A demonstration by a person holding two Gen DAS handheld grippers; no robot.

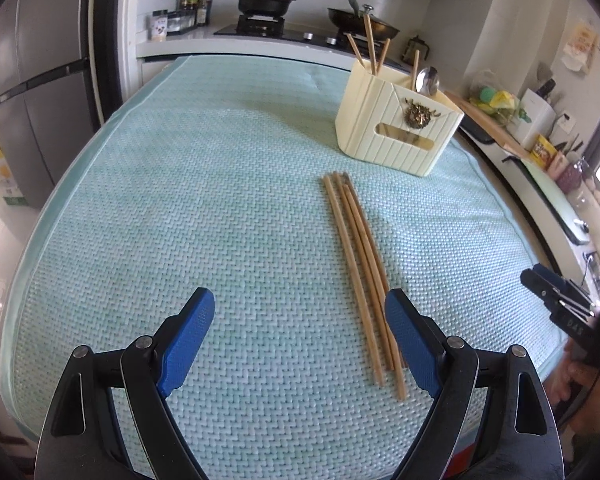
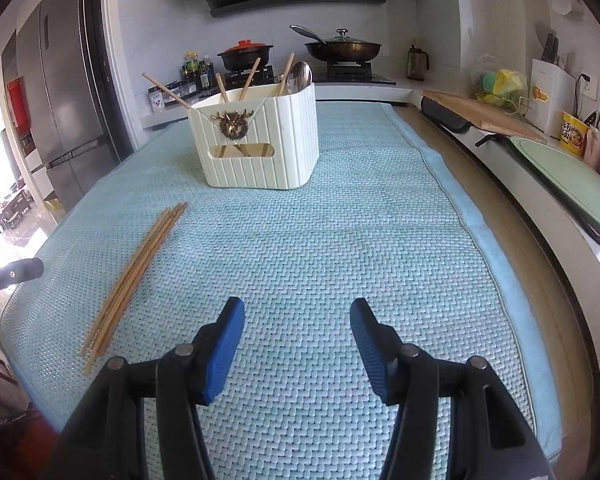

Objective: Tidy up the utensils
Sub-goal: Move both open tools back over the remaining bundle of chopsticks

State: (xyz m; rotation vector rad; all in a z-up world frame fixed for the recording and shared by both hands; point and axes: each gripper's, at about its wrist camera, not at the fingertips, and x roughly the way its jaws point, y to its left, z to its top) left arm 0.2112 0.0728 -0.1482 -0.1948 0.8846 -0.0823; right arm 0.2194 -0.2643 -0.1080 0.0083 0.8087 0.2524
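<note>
Several wooden chopsticks [image 1: 360, 264] lie in a loose bundle on the light green mat [image 1: 220, 200]; they also show at the left of the right wrist view [image 2: 136, 276]. A cream utensil holder [image 1: 396, 124] stands beyond them, holding several chopsticks and a metal spoon [image 1: 427, 80]; it also shows in the right wrist view [image 2: 256, 140]. My left gripper [image 1: 300, 304] is open and empty, its right finger beside the near ends of the chopsticks. My right gripper [image 2: 298, 312] is open and empty over bare mat, to the right of the bundle.
A stove with a black pot [image 1: 265, 0] and a pan [image 2: 342, 50] stands behind the mat. A fridge [image 2: 64, 120] is at the left. A cutting board [image 2: 480, 114] and cluttered counter run along the right. The mat's right edge [image 2: 472, 220] borders a gap.
</note>
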